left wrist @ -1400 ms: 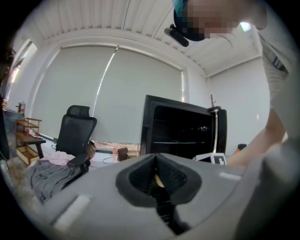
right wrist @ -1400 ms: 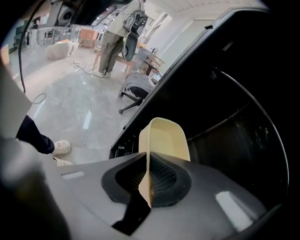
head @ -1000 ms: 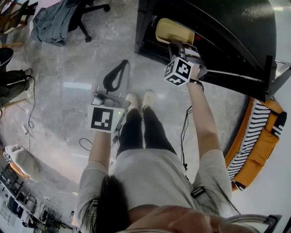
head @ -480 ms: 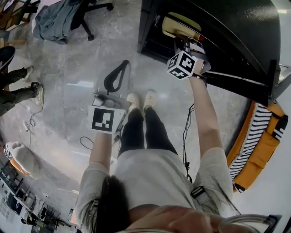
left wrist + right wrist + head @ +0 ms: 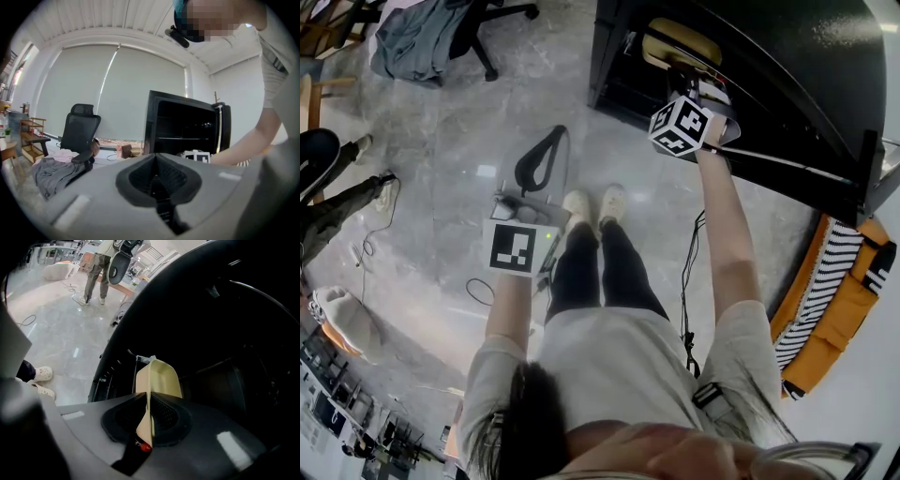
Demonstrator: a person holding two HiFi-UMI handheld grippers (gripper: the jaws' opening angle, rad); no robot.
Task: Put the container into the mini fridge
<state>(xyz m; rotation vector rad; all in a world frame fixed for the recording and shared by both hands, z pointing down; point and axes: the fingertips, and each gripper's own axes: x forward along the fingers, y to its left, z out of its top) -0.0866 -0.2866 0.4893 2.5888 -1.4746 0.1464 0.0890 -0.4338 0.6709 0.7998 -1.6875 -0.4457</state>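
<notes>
We stand on a grey stone floor (image 5: 441, 122) before a black fridge (image 5: 806, 66) with its front open. Our right claw (image 5: 149, 420) pinches the rim of the yellow container (image 5: 161, 378), holding it on edge in the fridge's opening. Our left claw (image 5: 157, 176) is pressed together on nothing, down beside our leg.

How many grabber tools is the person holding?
2. The left gripper, shut and empty, is over the floor; the right gripper grips a yellow container at the black fridge.
</notes>
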